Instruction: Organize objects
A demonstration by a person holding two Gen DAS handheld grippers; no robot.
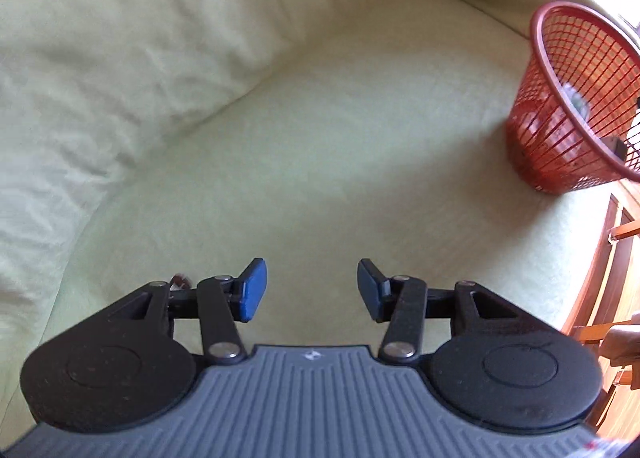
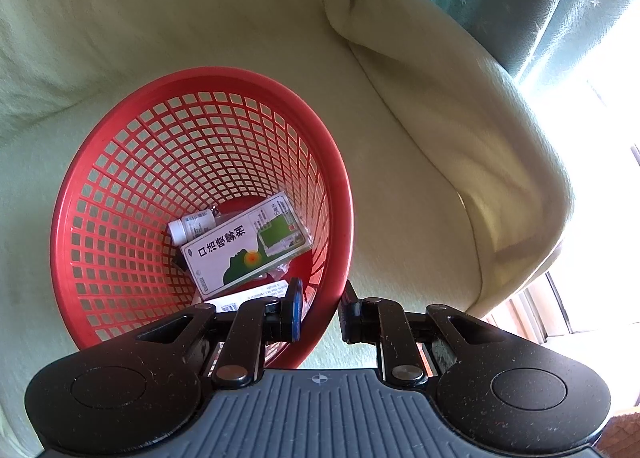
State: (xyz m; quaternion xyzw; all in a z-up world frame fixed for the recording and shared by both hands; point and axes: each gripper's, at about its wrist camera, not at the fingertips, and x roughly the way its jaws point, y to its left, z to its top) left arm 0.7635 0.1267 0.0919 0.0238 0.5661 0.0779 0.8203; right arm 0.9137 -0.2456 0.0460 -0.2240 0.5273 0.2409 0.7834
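In the left wrist view, the left gripper (image 1: 311, 288) is held wide apart over the pale green sofa cover (image 1: 320, 138), with nothing in it. The red basket (image 1: 560, 106) is seen far to the right.

In the right wrist view, the right gripper (image 2: 320, 308) is set around the basket's rim (image 2: 340, 250), one finger inside, one outside. A white box (image 2: 248, 246) and a small white bottle (image 2: 190, 227) are seen inside the basket.
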